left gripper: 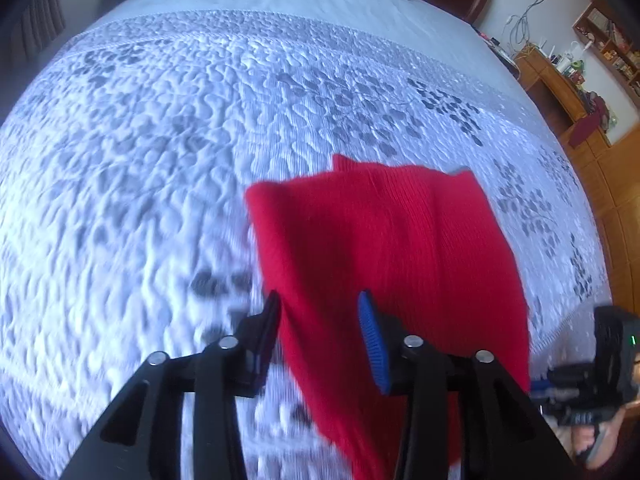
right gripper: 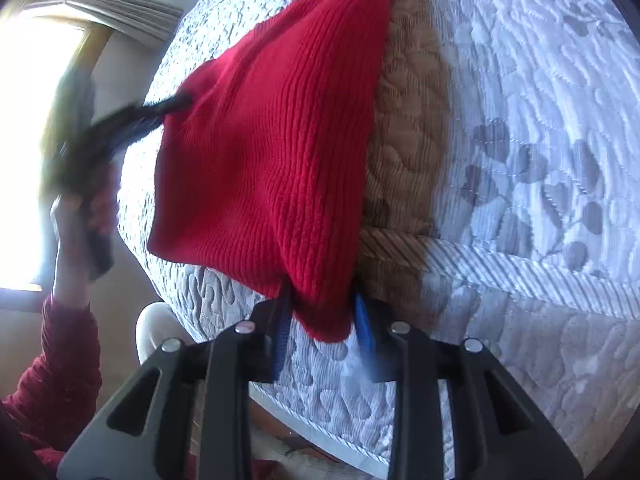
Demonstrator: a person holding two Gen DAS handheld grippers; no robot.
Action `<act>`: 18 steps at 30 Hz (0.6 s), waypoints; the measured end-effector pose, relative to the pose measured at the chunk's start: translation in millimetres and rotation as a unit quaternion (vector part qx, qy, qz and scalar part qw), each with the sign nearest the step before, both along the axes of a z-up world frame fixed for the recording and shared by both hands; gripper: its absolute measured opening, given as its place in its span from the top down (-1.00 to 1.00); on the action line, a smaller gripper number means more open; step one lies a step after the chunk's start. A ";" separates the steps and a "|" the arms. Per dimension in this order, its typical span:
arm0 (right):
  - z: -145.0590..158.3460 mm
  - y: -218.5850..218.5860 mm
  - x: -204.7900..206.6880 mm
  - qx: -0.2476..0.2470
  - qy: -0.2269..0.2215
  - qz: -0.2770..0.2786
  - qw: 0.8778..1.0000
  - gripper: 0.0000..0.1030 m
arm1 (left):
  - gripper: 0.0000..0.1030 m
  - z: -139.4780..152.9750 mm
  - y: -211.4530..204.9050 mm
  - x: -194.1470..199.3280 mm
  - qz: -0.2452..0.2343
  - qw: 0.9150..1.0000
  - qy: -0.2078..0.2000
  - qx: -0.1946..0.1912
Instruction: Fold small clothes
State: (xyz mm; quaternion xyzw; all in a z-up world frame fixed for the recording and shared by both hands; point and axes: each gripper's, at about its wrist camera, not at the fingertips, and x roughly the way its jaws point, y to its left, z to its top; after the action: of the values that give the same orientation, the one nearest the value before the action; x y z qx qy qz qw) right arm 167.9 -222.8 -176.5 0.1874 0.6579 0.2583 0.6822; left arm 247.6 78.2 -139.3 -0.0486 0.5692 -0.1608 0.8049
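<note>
A red ribbed knit garment (left gripper: 384, 248) hangs stretched above the quilted white bedspread (left gripper: 160, 140). My left gripper (left gripper: 320, 320) has its fingers apart, with a corner of the red knit running between them; whether the pads pinch it is unclear. In the right wrist view the same garment (right gripper: 272, 140) spreads out ahead, and my right gripper (right gripper: 322, 316) has a lower corner between its blue pads (right gripper: 365, 328). The left gripper (right gripper: 132, 120) shows blurred at the garment's far left edge. The right gripper (left gripper: 600, 364) shows at the right edge of the left view.
The bedspread (right gripper: 520, 160) has a grey leaf pattern; its edge runs along the bottom of the right view. A wooden cabinet and shelves (left gripper: 580, 92) stand to the right of the bed. A bright window (right gripper: 28, 140) is at left.
</note>
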 end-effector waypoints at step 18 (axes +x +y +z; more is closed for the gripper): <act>-1.2 21.8 -2.1 -0.046 0.014 0.007 0.999 0.59 | 0.69 -32.1 -14.1 -97.5 0.013 0.994 0.088 -0.064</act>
State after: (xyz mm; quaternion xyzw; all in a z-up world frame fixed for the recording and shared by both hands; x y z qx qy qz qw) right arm 165.8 -201.0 -177.7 0.1546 0.6798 0.2300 0.6790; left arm 150.1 64.1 -171.4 -0.1211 0.6258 -0.1813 0.7489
